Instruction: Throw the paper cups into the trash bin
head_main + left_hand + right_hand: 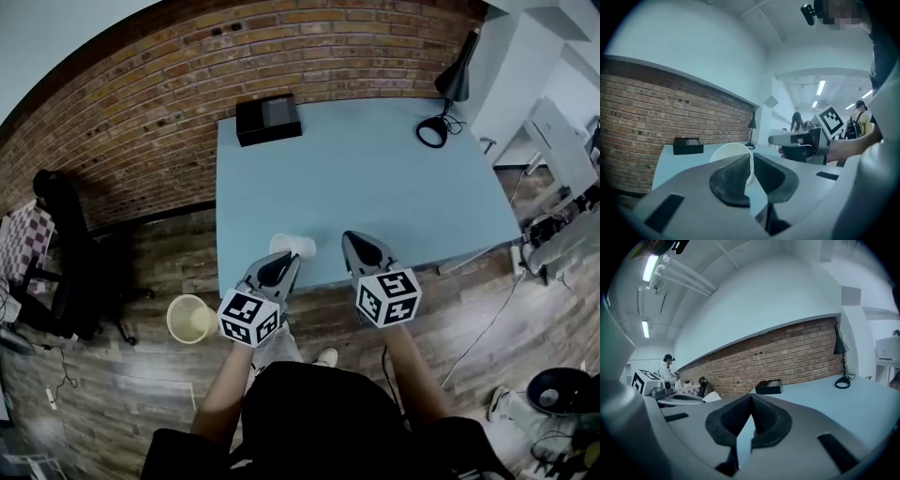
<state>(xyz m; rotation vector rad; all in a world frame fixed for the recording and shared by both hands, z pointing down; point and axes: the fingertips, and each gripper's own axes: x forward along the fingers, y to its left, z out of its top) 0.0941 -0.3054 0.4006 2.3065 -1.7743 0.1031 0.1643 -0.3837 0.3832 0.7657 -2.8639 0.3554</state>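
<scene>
A white paper cup (294,247) lies tilted near the front edge of the light-blue table (375,178). My left gripper (286,260) is shut on its rim; in the left gripper view the cup (729,153) has its wall pinched between the pads of the left gripper (752,158). My right gripper (354,240) hovers over the table's front edge just right of the cup, shut with nothing in it; its tips meet in the right gripper view (751,397). The round wire trash bin (190,319) stands on the floor to the left of the table.
A black box (268,119) sits at the table's back left corner and a black desk lamp (448,92) at the back right. A black chair (61,253) stands by the brick wall (169,84). Cables and equipment (562,234) crowd the floor on the right.
</scene>
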